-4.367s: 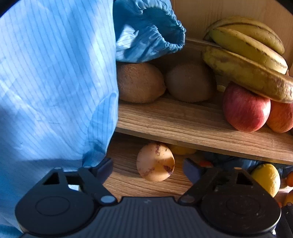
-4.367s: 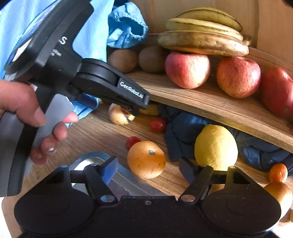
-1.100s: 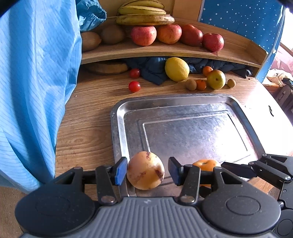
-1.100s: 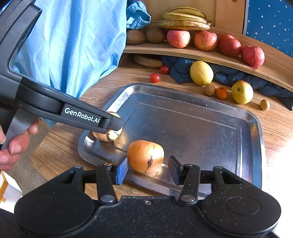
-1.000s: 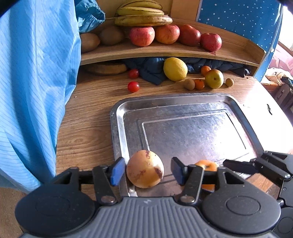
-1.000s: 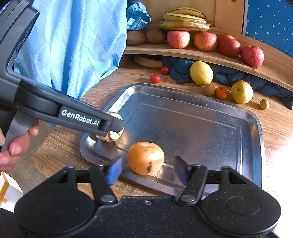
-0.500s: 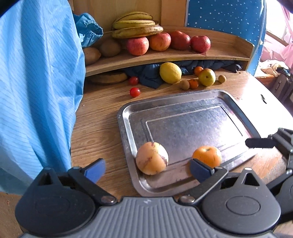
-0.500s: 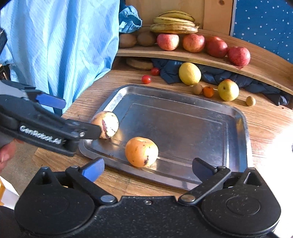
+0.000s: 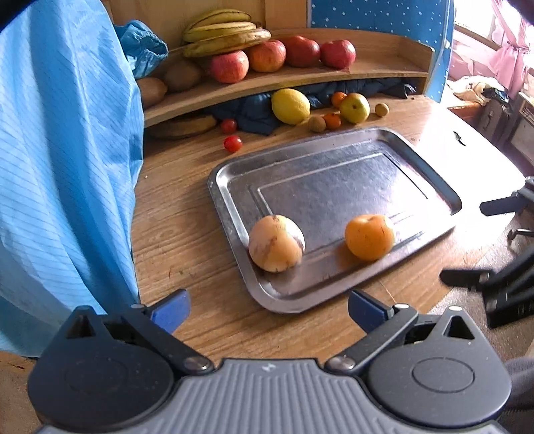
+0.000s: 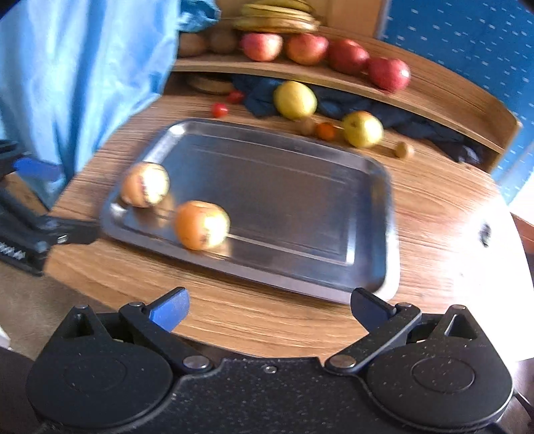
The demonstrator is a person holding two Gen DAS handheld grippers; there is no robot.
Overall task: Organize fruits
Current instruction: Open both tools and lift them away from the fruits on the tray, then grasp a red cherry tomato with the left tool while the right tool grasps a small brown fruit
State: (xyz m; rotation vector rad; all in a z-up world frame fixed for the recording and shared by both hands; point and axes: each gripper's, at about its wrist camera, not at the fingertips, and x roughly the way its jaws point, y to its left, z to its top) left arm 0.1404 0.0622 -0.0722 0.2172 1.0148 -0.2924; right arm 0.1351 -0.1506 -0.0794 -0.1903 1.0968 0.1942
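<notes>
Fruits lie in three places: two round ones on the shiny rectangular metal tray [image 9: 333, 173], a scatter on the wooden surface [image 9: 187, 233] behind it, and a row on the curved wooden shelf [image 9: 300, 78] at the back. On the tray, near its front edge, a pale yellow-orange fruit with brown blemishes [image 9: 276, 243] sits by the left corner and a smooth orange fruit [image 9: 368, 236] sits to its right, the two apart from each other. The left tool [image 9: 268, 308] has just been opening and now stands wide, nothing between its blue-tipped fingers [image 9: 170, 308], hovering over the surface just in front of the tray. The right tool [image 10: 268, 308] has likewise just been opening and is spread wide and empty, short of the tray's near rim. Behind the tray lie a large yellow lemon [image 9: 290, 106], a yellow-green apple [image 9: 354, 107], small orange and brown fruits, and two red cherry tomatoes [image 9: 233, 143]. Red apples [image 9: 267, 56], kiwis and a bunch of yellow bananas [image 9: 223, 31] fill the shelf. A light blue striped cloth [image 9: 63, 167] hangs at the left, and a dark blue cloth [image 9: 253, 112] is bunched under the shelf
</notes>
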